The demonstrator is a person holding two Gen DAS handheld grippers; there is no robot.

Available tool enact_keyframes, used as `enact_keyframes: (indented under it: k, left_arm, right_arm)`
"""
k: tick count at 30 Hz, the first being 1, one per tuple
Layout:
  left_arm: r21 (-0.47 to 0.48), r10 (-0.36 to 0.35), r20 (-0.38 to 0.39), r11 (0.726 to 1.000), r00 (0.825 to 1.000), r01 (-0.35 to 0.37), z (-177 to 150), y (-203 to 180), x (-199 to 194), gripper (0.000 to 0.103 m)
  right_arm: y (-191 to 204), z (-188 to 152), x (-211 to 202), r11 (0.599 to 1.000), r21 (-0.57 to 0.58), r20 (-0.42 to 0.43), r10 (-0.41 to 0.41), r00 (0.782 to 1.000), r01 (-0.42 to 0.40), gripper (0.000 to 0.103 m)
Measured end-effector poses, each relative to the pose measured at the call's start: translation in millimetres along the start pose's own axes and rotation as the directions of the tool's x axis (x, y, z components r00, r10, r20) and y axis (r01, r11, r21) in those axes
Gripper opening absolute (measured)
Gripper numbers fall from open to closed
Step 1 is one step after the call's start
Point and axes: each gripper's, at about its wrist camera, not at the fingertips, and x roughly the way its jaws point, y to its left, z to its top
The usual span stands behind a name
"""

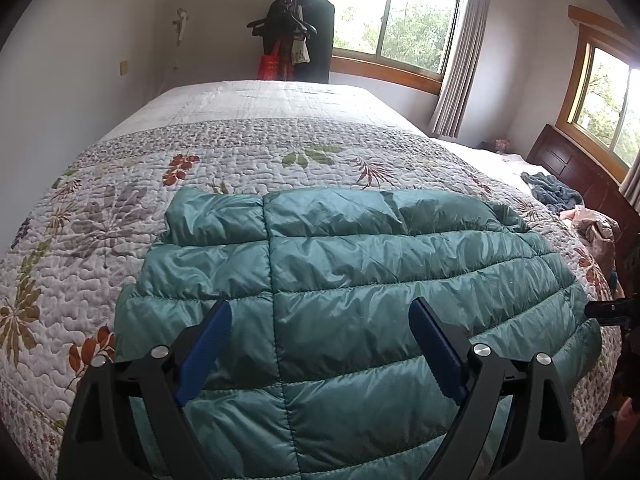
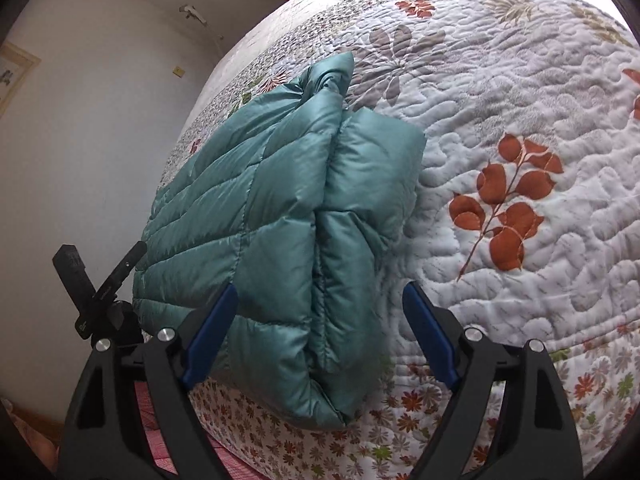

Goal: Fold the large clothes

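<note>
Teal jacket: we see a quilted puffer jacket [image 1: 340, 280] lying folded on the bed, near the edge closest to us, its stitched panels shiny and puffy.
Fold: in the right wrist view the jacket [image 2: 272, 208] shows a doubled side, one thick layer lying against the other, and its lower corner hangs a little over the edge of the bed.
Left gripper: our left gripper [image 1: 322, 312] hangs above the near part of the jacket with its blue fingers [image 1: 208, 344] spread wide; nothing is between them.
Right gripper: our right gripper [image 2: 320, 296] is also wide open, above the folded side of the jacket; we cannot tell if a finger touches the fabric.
Bedspread: a white quilted bedspread [image 1: 240, 152] with brown, green and grey leaf prints covers the bed under the jacket.
Far side: some crumpled blue cloth [image 1: 554, 190] lies near the dark wooden headboard [image 1: 576, 172], well apart from the jacket.
Room: a window [image 1: 396, 16] with grey curtain [image 1: 460, 60], and a coat stand [image 1: 296, 24] with dark clothes and a red bag [image 1: 272, 66] behind the bed.
</note>
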Motion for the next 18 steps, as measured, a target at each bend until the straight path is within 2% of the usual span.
enact_keyframes:
  k: [6,12,16,18]
  left_arm:
    - [0.001,-0.002,-0.023,1.0,1.0,0.002,-4.1,1.3,9.0,0.09]
    - [0.012,0.0,-0.043,1.0,0.999,0.0,-7.3,1.0,16.9,0.09]
    - [0.01,-0.01,-0.053,1.0,0.999,0.011,-8.7,2.4,19.9,0.091]
    - [0.01,-0.012,-0.056,1.0,0.998,0.013,-9.2,2.7,21.0,0.091]
  right_arm:
    - [-7.6,1.5,19.8,0.998,0.025,-0.037,0.051,0.998,-0.05,0.085]
    - [-1.7,1.4,30.2,0.996,-0.008,-0.045,0.092,0.995,-0.093,0.086]
    - [6.7,2.8,40.8,0.992,-0.025,-0.054,0.121,0.991,-0.122,0.074]
    - [9.2,2.6,44.5,0.99,-0.022,-0.059,0.138,0.989,-0.14,0.062]
